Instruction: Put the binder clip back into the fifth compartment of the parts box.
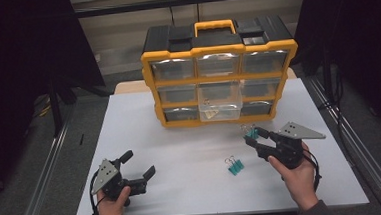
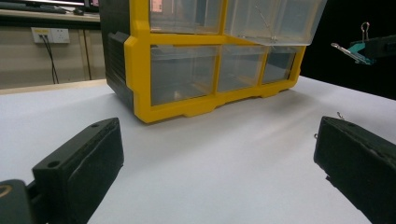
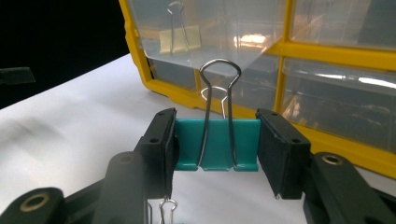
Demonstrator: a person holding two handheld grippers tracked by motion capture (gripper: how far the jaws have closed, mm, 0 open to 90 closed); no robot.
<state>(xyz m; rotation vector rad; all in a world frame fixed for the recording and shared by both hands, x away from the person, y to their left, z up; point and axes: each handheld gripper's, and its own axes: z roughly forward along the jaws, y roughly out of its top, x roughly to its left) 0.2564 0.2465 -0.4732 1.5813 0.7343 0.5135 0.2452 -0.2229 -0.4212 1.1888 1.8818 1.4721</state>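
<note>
Teal binder clip is clamped by its two sides between the jaws of the right gripper, wire handles pointing up; in the high view it sits right of centre, lifted in front of the drawer cabinet. A second teal binder clip lies on the white table lower centre, apart from both tools. The yellow and black cabinet stands at upper centre; its middle clear drawer is pulled out, and a yellowish clip lies inside. Left gripper, lower left, rests on the table with jaws spread wide and nothing between them. No brand, label or writing is legible.
</note>
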